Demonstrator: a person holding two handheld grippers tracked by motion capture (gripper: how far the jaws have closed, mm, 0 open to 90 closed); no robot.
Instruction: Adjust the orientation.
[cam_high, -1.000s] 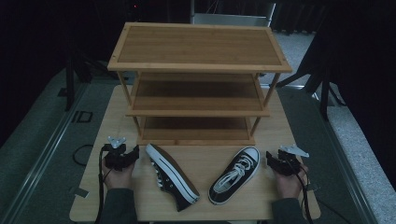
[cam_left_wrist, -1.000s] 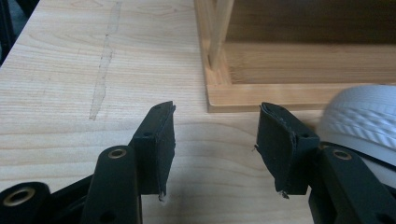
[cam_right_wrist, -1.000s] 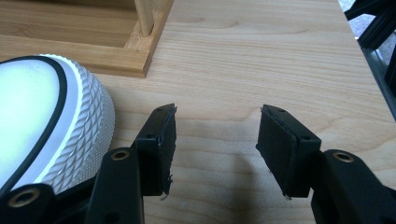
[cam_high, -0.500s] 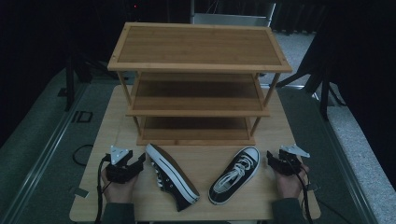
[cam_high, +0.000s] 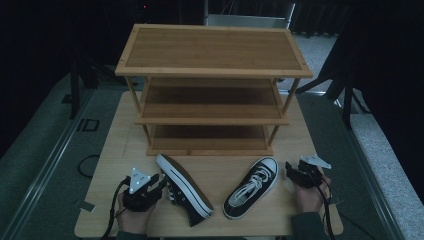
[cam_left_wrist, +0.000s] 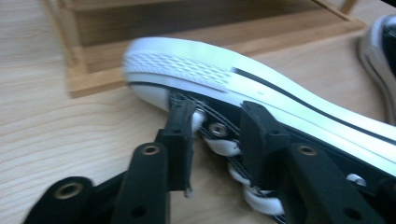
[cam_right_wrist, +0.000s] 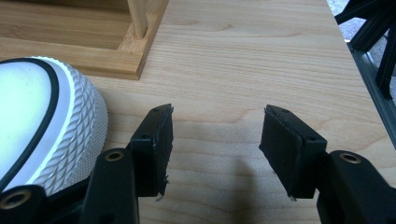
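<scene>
Tabletop (cam_high: 120, 125) of pale wood carries everything, and a three-tier wooden shoe rack (cam_high: 212, 50) takes up its far half, its lowest shelf just off the surface and facing the person.

Between the rack and the near edge lie two black-and-white sneakers. The left sneaker (cam_high: 182, 187) is tipped on its side, white sole turned up and toward the rack, its long axis running from the rack's near-left foot diagonally toward the near edge's middle. The right sneaker (cam_high: 252, 187) sits upright with laces up, toe pointing toward the rack's near-right post, heel toward the near edge.

The left gripper (cam_high: 159, 184) is right against the left sneaker, far nearer to it than the other hand. In the left gripper view the left gripper's (cam_left_wrist: 217, 135) jaws stand moderately apart, straddling the laced eyelet strip just under the sole rim; they reach in across the shoe's long axis and look to touch the upper without yet pinching it. Closing there would probably catch the lace edge.

The right gripper (cam_high: 292, 172) rests near the near-right corner, just beside the right sneaker's toe, its jaws wide over bare wood with nothing between them.

Open room lies between the shoes and in front of the bottom shelf.
</scene>
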